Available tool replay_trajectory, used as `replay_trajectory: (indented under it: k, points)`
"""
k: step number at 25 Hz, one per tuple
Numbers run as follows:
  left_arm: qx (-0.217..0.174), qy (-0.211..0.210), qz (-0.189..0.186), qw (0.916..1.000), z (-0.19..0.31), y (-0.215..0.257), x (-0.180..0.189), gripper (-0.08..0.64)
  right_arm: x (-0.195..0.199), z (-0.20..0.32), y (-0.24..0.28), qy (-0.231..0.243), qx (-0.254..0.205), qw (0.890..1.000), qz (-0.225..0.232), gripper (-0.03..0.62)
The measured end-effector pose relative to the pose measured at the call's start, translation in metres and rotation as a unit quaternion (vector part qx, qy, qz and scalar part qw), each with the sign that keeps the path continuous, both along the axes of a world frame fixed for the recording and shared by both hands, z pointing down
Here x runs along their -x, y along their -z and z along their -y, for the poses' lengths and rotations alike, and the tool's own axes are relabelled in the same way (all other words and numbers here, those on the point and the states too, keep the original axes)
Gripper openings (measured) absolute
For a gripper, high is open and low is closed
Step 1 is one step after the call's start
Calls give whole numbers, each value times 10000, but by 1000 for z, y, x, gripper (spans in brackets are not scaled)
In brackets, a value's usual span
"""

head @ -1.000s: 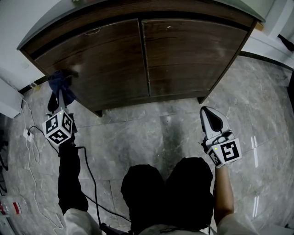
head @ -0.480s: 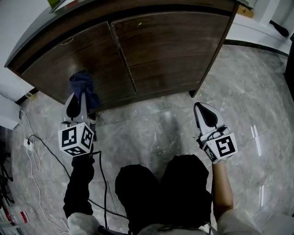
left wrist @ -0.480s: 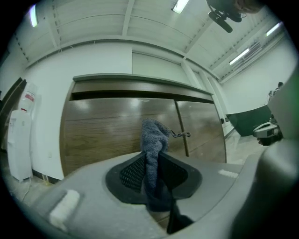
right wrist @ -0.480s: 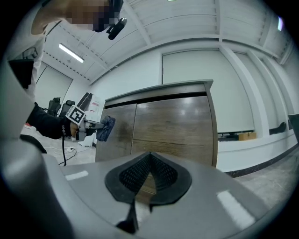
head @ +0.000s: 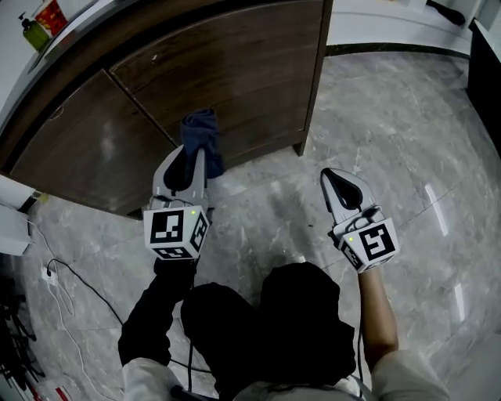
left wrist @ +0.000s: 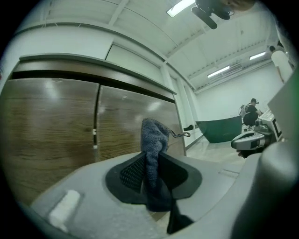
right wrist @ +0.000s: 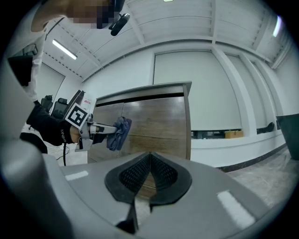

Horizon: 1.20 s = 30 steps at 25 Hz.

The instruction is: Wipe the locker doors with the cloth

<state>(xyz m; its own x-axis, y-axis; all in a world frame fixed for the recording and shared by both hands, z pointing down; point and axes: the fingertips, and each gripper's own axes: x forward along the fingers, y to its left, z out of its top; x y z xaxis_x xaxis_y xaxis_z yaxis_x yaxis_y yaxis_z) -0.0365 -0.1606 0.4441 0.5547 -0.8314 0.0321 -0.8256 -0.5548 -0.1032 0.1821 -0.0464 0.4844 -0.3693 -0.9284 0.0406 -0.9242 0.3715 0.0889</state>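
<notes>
The dark wood locker has two doors, a left door (head: 86, 149) and a right door (head: 235, 70). My left gripper (head: 197, 154) is shut on a blue cloth (head: 201, 135), which sticks out past its tips in front of the right door's lower part, near the seam. In the left gripper view the cloth (left wrist: 152, 149) stands pinched between the jaws, with both doors (left wrist: 126, 126) close behind it. I cannot tell if the cloth touches the wood. My right gripper (head: 335, 177) hangs shut and empty over the floor, right of the locker. From the right gripper view (right wrist: 149, 164) the cloth (right wrist: 119, 132) shows before the locker (right wrist: 159, 121).
A green bottle (head: 34, 31) and a red pack (head: 53, 14) stand on the locker top. White cables (head: 55, 274) trail over the grey marble floor (head: 407, 141) at the left. A white baseboard (head: 376, 31) runs behind. The person's dark knees (head: 258, 321) are just below the grippers.
My left gripper has carried the cloth rightward from the left door's far edge to the right door. The head view has swung with it. The right gripper has hardly moved.
</notes>
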Motion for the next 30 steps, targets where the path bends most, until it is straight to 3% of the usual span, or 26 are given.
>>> replay_trajectory:
  k: [7,14,23,30]
  points:
    - [-59,-813,94,9966,2,-7,-114,80,-53,-15,-5,-365,177,9992,35,5]
    - [1,-1138,14,9935,17,-11,-194,80,-97,-26,-17,-629,309,9974,138,5]
    - [153,-1117,20,9936,53,-29,-241,80,-124,-22,-33,-812,422,9954,275,5]
    - [227,-735,3,9970,83,-41,-241,80,-136,-21,-38,-909,493,9942,289,5]
